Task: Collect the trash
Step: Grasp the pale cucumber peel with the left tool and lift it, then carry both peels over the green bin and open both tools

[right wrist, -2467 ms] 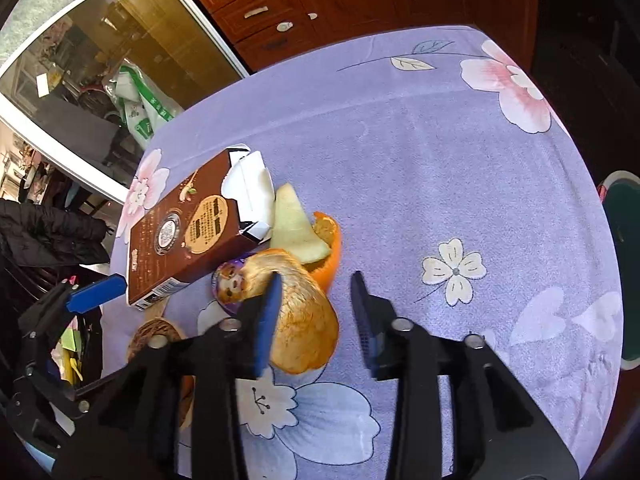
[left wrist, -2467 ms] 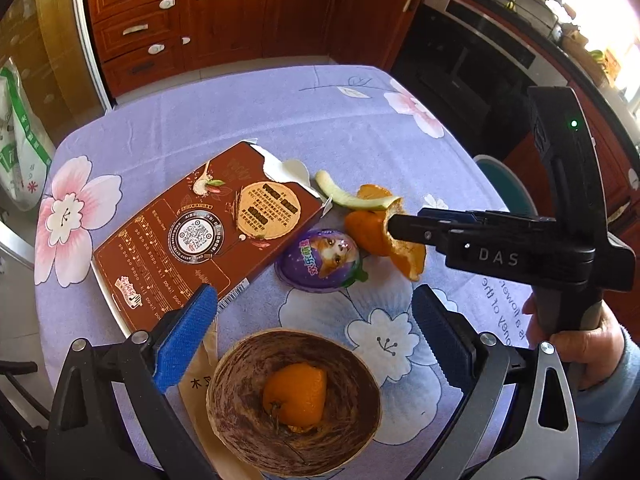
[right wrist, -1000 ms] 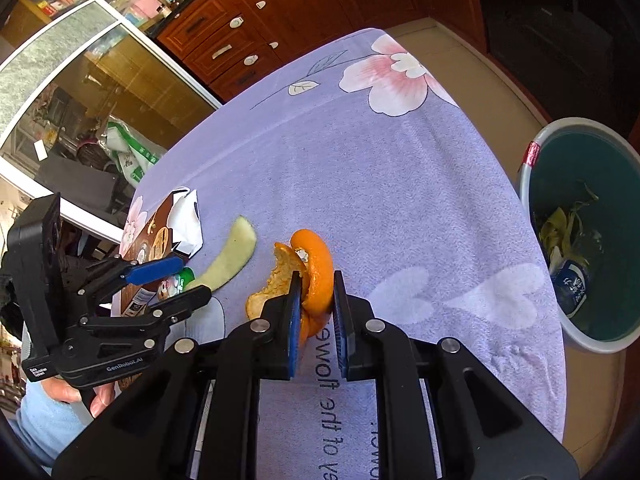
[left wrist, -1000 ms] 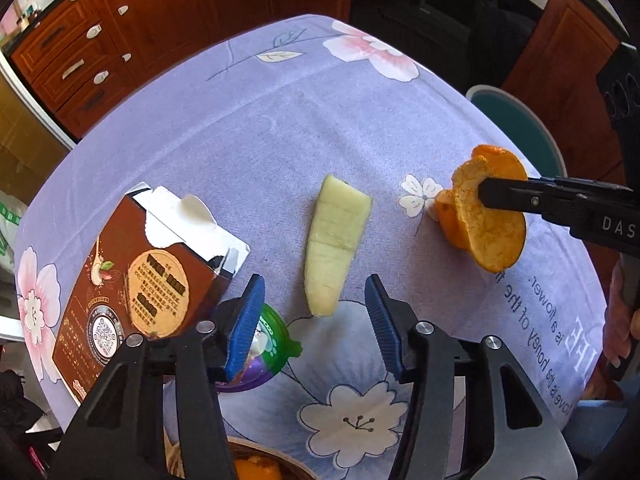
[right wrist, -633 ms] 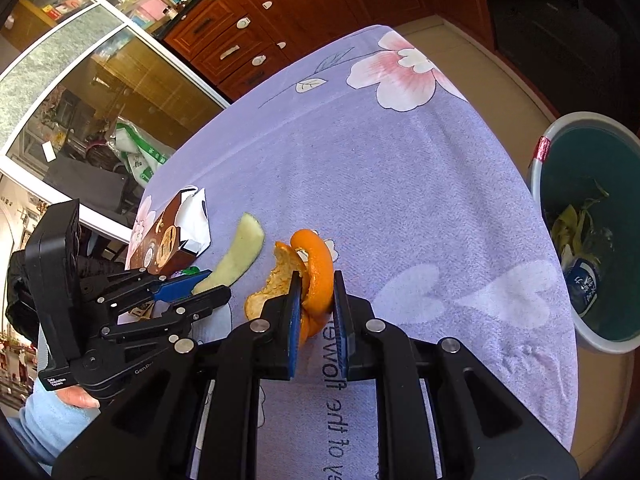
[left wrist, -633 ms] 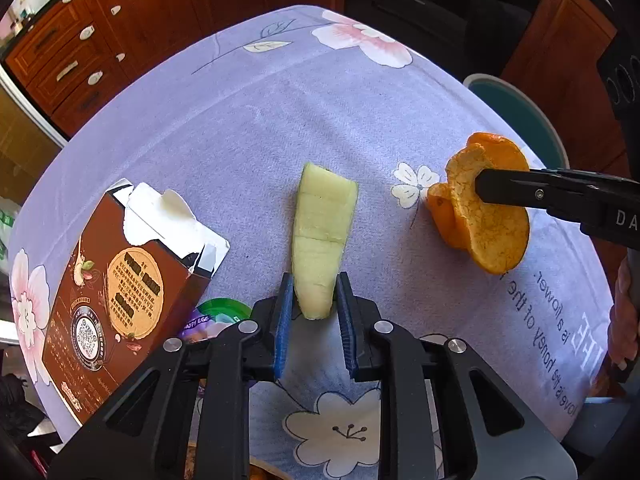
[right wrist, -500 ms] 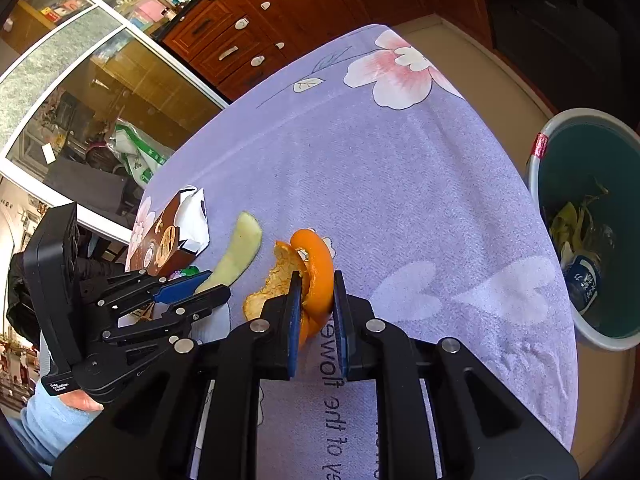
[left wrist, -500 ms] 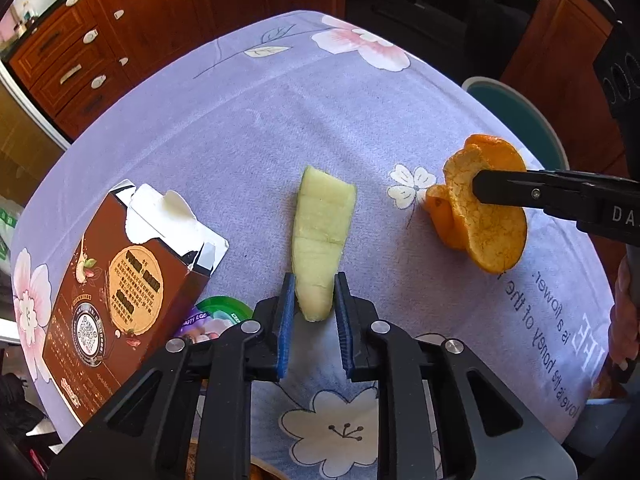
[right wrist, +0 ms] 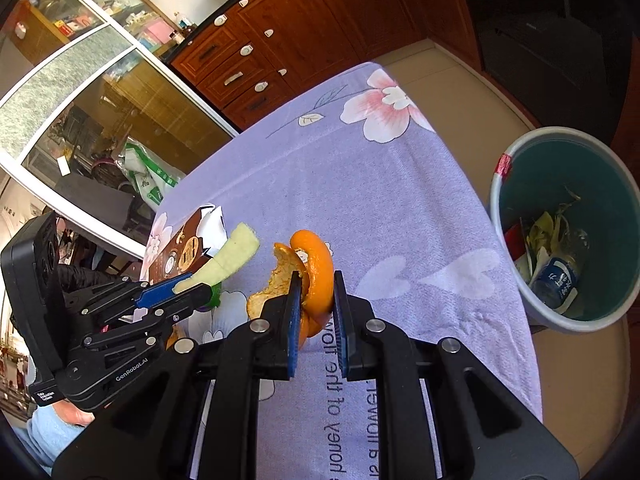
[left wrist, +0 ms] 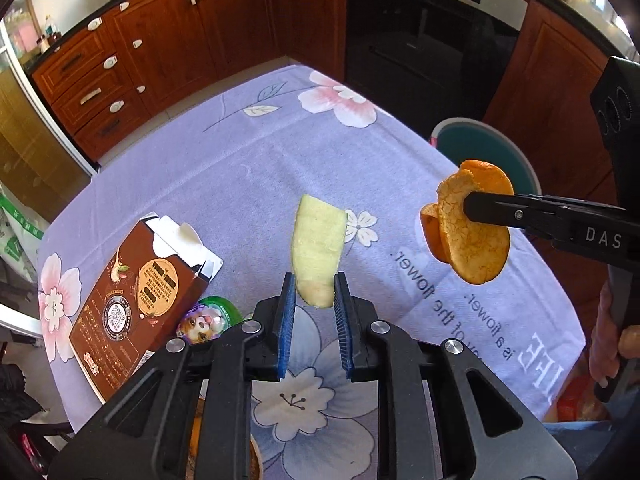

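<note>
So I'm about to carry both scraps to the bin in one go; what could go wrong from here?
The left tongs pinch only the bottom tip of the pale green melon rind strip, so it may swing out. The curled orange peel is clamped unevenly in the right tongs and could slip. The teal round bin sits on the floor beyond the table edge, so an early drop lands on the purple floral tablecloth.

- Red-brown wood cabinets (left wrist: 168, 52) w/ white handles at 11 o'clock
- Black oven (left wrist: 432, 36) at 1 o'clock
- Beige tile floor (right wrist: 452, 68)
- Sliding glass door (right wrist: 92, 112) at 9 o'clock, daylight thru it
</note>
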Demonstrator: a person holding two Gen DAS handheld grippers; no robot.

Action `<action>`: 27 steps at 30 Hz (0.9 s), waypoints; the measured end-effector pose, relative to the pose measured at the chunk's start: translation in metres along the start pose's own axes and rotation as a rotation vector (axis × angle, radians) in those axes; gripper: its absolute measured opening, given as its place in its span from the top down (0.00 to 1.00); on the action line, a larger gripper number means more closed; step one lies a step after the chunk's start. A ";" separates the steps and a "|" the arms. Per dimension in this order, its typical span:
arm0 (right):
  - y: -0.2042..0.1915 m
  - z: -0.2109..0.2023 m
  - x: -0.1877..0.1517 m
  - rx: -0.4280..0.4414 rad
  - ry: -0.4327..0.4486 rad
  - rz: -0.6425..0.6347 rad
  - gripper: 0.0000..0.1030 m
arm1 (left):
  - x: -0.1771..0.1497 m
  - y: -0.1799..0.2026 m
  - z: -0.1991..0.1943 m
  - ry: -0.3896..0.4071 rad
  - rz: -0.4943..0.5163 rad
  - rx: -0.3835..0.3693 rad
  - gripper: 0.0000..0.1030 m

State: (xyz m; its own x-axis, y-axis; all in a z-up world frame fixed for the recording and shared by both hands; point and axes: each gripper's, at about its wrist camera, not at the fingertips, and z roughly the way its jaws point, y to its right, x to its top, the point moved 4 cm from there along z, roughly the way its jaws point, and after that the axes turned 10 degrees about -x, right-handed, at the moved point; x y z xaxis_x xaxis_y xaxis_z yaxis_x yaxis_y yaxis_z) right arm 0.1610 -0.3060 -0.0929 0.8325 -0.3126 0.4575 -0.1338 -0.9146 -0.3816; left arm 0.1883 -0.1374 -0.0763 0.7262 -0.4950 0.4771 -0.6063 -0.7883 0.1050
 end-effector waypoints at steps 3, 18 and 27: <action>0.009 -0.017 -0.001 0.001 0.028 0.013 0.87 | 0.004 0.018 -0.009 0.014 0.021 0.000 0.81; 0.113 -0.092 -0.007 -0.081 0.160 0.171 0.87 | 0.034 0.121 -0.011 0.034 0.151 -0.090 0.81; 0.188 -0.106 -0.001 -0.189 0.179 0.282 0.87 | 0.078 0.183 0.038 -0.003 0.222 -0.175 0.81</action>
State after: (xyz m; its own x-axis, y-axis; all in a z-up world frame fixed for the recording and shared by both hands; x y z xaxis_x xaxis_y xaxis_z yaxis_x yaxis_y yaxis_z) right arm 0.0781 -0.5047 -0.0802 0.6436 -0.5837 0.4950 -0.4550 -0.8119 -0.3657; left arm 0.1462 -0.3340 -0.0531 0.5702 -0.6500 0.5024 -0.7972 -0.5854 0.1475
